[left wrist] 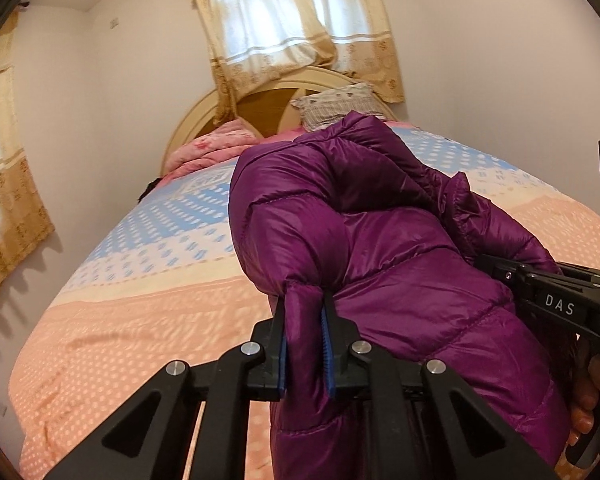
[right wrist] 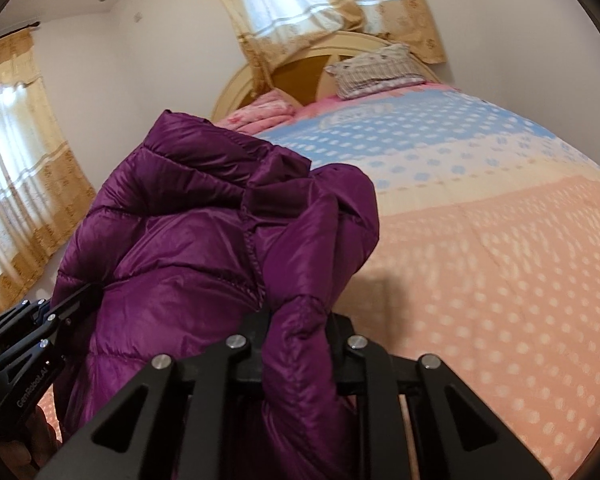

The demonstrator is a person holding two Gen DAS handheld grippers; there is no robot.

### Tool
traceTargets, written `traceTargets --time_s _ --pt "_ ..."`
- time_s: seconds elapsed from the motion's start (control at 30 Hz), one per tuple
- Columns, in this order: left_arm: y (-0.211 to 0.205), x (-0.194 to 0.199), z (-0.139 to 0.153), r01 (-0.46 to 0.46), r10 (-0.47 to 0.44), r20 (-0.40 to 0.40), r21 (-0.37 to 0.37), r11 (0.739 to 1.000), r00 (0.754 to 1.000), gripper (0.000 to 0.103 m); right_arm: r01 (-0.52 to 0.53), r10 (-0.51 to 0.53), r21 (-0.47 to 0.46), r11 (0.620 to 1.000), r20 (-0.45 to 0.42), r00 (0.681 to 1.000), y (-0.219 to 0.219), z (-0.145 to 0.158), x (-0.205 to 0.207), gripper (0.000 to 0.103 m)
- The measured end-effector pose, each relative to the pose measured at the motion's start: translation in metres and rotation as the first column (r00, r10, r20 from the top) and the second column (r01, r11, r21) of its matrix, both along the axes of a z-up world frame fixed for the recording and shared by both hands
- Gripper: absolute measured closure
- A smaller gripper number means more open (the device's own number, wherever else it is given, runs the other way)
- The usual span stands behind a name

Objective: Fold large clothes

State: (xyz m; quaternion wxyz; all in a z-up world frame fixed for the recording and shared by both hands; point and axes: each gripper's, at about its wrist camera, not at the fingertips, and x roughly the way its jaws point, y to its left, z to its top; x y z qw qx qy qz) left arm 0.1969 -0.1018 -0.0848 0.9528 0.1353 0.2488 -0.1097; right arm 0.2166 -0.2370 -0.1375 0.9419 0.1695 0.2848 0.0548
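Observation:
A purple quilted puffer jacket [left wrist: 380,240] hangs bunched between both grippers, lifted above the bed; it also shows in the right wrist view [right wrist: 204,240]. My left gripper [left wrist: 306,308] is shut on a fold of the jacket's edge, blue pads pinching it. My right gripper [right wrist: 300,320] is shut on another fold of the jacket. The right gripper also shows at the right of the left wrist view [left wrist: 496,264], and the left gripper at the lower left of the right wrist view [right wrist: 72,300].
The bed [left wrist: 140,320] has a peach, cream and blue dotted cover. A grey patterned pillow [left wrist: 340,108] and pink folded bedding [left wrist: 212,148] lie by the curved headboard [left wrist: 192,120]. Curtained windows [left wrist: 292,32] are behind and to the left.

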Motion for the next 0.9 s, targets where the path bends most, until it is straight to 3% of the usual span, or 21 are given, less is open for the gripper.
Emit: traceTargets --time_s 0.5,0.9 --pt "0.08 -0.004 0.007 -0.133 0.133 0.006 -0.025 0.991 0.991 0.091 -0.16 0.161 -0.029 0.987 0.019 0.987 0.059 0.008 0.026 0.083" --pt "0.116 0.001 -0.006 -0.2 0.199 -0.024 -0.029 0.979 0.98 0.091 -0.241 0.241 -0.06 0.969 -0.01 0.971 0.085 0.003 0.041 0.083"
